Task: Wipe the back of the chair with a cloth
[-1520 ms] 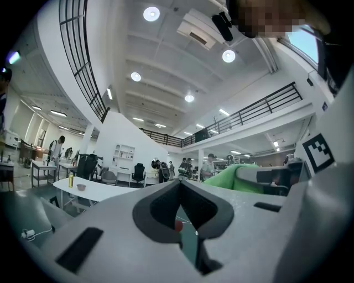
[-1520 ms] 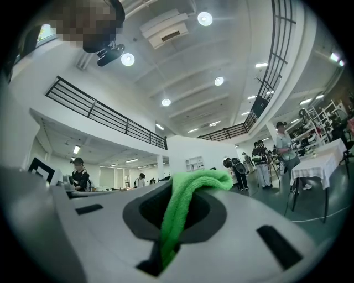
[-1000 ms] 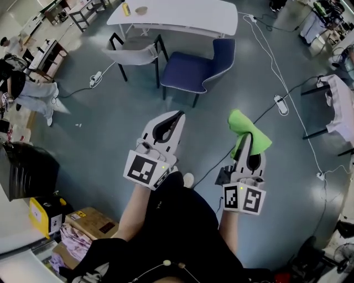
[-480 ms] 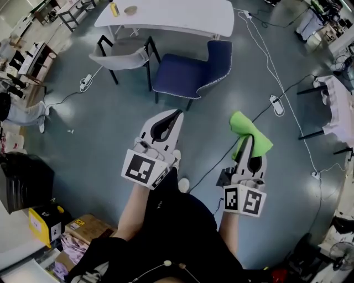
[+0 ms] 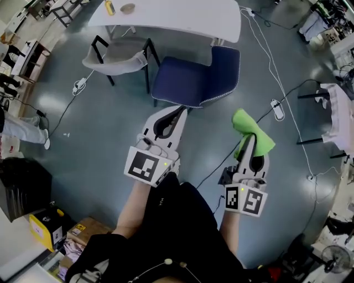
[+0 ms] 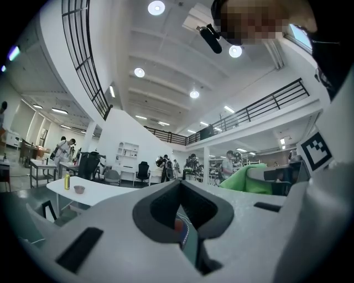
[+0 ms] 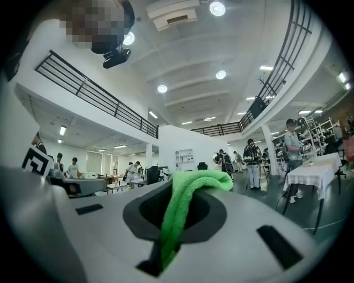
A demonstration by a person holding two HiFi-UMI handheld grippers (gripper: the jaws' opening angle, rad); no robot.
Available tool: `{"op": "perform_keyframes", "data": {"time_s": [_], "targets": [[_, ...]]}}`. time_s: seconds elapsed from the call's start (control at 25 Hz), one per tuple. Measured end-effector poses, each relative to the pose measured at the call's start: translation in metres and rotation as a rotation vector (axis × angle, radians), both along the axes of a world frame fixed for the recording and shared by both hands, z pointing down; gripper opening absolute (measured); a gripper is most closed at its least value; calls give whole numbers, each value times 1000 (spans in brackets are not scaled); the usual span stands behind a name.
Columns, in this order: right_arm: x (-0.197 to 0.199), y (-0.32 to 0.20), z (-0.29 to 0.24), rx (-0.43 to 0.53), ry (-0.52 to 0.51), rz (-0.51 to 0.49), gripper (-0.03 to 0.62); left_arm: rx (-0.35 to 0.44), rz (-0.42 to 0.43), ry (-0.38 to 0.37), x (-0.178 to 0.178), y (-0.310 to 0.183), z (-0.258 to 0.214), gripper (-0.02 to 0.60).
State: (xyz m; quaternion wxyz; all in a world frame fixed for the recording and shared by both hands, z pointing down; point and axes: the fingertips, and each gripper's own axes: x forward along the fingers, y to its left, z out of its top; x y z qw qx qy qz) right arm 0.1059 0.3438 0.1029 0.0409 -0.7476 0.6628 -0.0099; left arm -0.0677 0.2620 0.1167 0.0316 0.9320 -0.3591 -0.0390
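Observation:
A dark blue padded chair (image 5: 193, 80) stands on the floor ahead of me, its back (image 5: 227, 69) on the right side. In the head view my left gripper (image 5: 181, 111) reaches toward the chair's near edge, shut and empty. To its right, my right gripper (image 5: 247, 138) is shut on a bright green cloth (image 5: 251, 131) that bunches past its tips. The cloth (image 7: 185, 204) runs through the closed jaws in the right gripper view. It also shows as a green fold (image 6: 243, 181) at the right of the left gripper view.
A white table (image 5: 171, 14) with a yellow bottle (image 5: 109, 7) and a small bowl (image 5: 128, 8) stands behind the blue chair. A grey chair (image 5: 113, 55) sits to its left. Cables and a power strip (image 5: 276, 108) cross the floor on the right. A cloth-covered table (image 5: 340, 110) is at far right.
Both grippers and I have moved toward the blue chair, which now lies closer to the left gripper's tips. Both grippers stay shut, the cloth still in the right one.

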Motion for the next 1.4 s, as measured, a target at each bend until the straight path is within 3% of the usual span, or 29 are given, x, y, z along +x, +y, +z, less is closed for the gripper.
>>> {"op": "perform_keyframes", "data": {"time_s": [0.72,1.04,1.4], "targets": [[17,-73,-7,25,-11,4,18,10,-12,7,12,-66,-4,2],[33,-135,1,18,-19,-43,18,-2,-58,6,22,-119,-2,2],[76,-212,18,-30,-12,-92,18,-17,-103,-30,62,-183,4,2]]}}
